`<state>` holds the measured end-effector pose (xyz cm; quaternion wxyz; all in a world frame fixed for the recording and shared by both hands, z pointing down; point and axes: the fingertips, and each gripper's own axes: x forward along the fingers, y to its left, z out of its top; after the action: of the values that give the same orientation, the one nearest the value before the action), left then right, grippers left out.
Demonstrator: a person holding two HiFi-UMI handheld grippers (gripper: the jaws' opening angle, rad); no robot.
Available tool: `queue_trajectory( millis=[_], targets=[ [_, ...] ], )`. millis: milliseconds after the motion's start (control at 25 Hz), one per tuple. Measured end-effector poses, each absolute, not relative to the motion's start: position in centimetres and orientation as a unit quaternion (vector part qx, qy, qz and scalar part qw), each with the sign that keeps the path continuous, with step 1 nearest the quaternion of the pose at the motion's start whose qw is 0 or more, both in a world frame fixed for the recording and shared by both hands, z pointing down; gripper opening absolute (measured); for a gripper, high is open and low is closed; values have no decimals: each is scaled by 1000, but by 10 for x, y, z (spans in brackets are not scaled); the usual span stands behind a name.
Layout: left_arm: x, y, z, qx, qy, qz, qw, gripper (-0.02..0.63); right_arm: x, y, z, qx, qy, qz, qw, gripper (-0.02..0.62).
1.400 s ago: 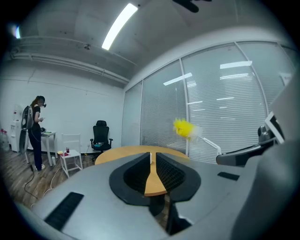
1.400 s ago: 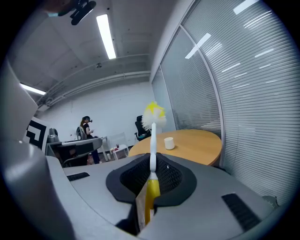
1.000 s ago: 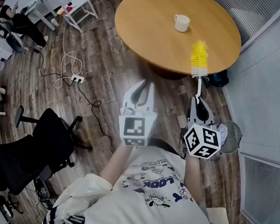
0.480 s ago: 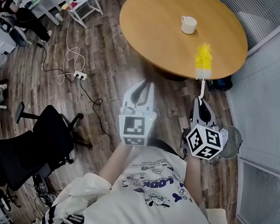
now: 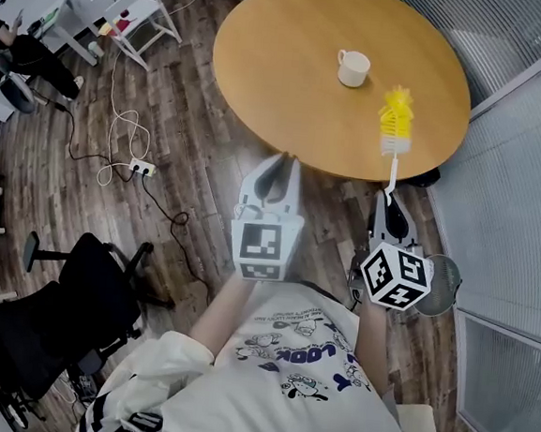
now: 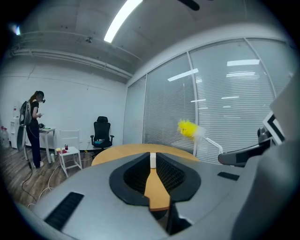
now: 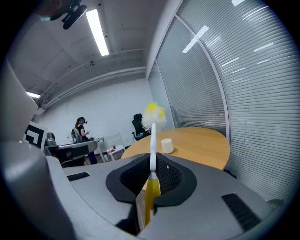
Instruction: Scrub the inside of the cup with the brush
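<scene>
Approach step: right claw (image 5: 391, 198) grasps the brush (image 5: 395, 118); left claw (image 5: 279, 164), clenched empty, should steady the cup (image 5: 352, 68) ahead.

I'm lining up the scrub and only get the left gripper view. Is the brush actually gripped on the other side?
Observer: Yes. The right gripper view shows the right gripper shut on the brush, bristles pointing away from it.
Operator: And the cup? I barely see it.
Observer: In the head view the cup stands upright on the round table. The bristles hang over the table's near side, apart from the cup.
</scene>
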<state>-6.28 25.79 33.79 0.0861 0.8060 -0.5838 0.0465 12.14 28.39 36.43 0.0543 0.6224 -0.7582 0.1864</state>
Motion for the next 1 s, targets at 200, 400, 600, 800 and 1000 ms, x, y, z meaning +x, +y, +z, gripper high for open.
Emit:
queue_trajectory(
  millis=[200, 400, 600, 800, 1000],
  targets=[
    [-69, 223, 342, 811, -576, 45, 90, 46, 117, 254, 364, 633, -751, 184, 53, 44],
    [-82, 179, 338, 815, -570, 45, 95, 46, 107, 214, 360, 640, -743, 188, 57, 44],
    [-97, 148, 341, 818, -565, 44, 98, 46, 94, 187, 360, 645, -739, 186, 59, 44],
    [-111, 130, 343, 820, -562, 43, 101, 46, 80, 171, 362, 649, -735, 186, 62, 44],
    [-117, 119, 350, 821, -559, 44, 107, 46, 75, 166, 367, 652, -731, 188, 71, 44]
  ],
)
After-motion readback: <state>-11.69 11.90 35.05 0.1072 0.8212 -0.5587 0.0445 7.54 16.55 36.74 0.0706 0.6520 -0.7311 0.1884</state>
